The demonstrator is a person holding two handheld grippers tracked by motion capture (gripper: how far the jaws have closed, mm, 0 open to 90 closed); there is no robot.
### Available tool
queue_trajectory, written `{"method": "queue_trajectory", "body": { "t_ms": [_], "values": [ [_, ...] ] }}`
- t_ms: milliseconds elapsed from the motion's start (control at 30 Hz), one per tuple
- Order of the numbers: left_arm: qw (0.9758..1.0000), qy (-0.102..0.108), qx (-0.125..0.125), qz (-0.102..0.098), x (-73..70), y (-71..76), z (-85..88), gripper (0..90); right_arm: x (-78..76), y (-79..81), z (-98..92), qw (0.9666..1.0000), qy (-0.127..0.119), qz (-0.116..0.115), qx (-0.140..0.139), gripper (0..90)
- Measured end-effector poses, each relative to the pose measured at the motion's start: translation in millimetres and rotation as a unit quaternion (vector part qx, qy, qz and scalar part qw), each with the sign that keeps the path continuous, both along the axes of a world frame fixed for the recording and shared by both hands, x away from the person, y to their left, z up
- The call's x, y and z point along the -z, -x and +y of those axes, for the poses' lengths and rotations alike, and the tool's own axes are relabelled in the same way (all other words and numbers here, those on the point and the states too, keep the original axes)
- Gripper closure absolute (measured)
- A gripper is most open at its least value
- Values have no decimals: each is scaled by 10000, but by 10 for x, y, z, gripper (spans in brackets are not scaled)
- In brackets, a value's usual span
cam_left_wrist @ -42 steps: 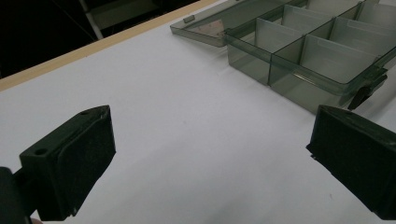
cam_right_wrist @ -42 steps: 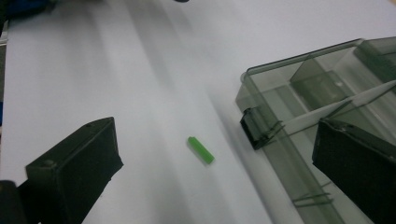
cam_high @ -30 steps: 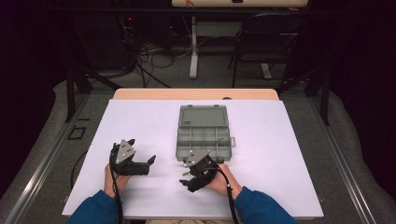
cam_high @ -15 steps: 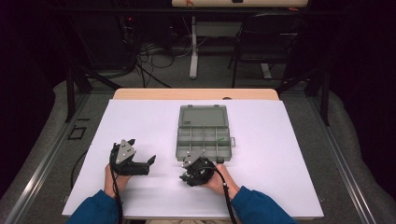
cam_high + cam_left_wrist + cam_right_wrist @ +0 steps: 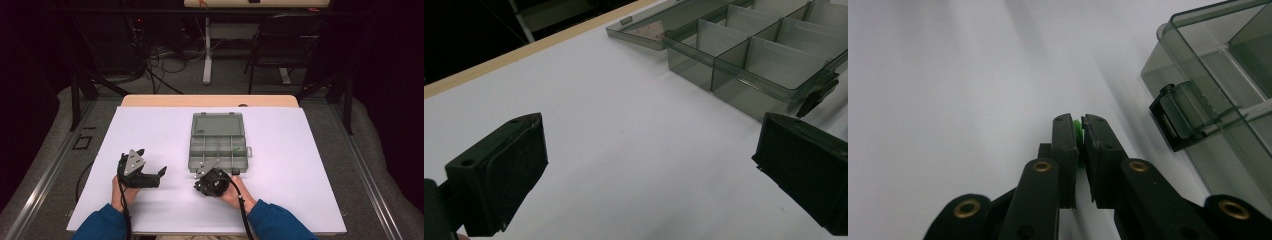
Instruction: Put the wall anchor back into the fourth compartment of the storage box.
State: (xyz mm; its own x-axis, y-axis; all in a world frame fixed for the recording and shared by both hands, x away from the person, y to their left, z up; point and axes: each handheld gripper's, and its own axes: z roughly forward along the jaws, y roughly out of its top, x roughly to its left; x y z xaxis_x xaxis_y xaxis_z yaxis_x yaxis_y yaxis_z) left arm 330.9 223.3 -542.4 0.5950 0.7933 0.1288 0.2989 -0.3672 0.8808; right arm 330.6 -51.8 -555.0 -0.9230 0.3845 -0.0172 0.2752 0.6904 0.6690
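A smoky grey compartment box [image 5: 218,148] lies open on the white table, its lid [image 5: 218,123] flat behind it. My right gripper [image 5: 1079,122] points at the tabletop beside the box's front left corner, near a latch [image 5: 1180,115]. Its jaws have just been closing and now pinch a small green piece [image 5: 1077,131]. In the high view the right gripper [image 5: 204,176] sits just in front of the box. My left gripper [image 5: 152,162] rests to the left, open, with nothing between its pads [image 5: 519,155]. A second green piece [image 5: 236,149] lies in a compartment.
The white sheet [image 5: 150,130] covers the table, with a wooden edge [image 5: 210,100] at the far side. Beyond the table stand dark chair legs and cables on the floor. Blue sleeves [image 5: 280,225] come in from the bottom.
The right gripper's jaws have drawn together near the box's front corner. Both hands have hardly shifted, and the left gripper looks the same.
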Motion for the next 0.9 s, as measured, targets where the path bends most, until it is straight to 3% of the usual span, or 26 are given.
{"method": "queue_trajectory", "body": {
  "t_ms": [900],
  "values": [
    [10000,5,5,-9,0,-3,8,2,-250,57,-183,9992,-162,-333,177,841]
  ]
}}
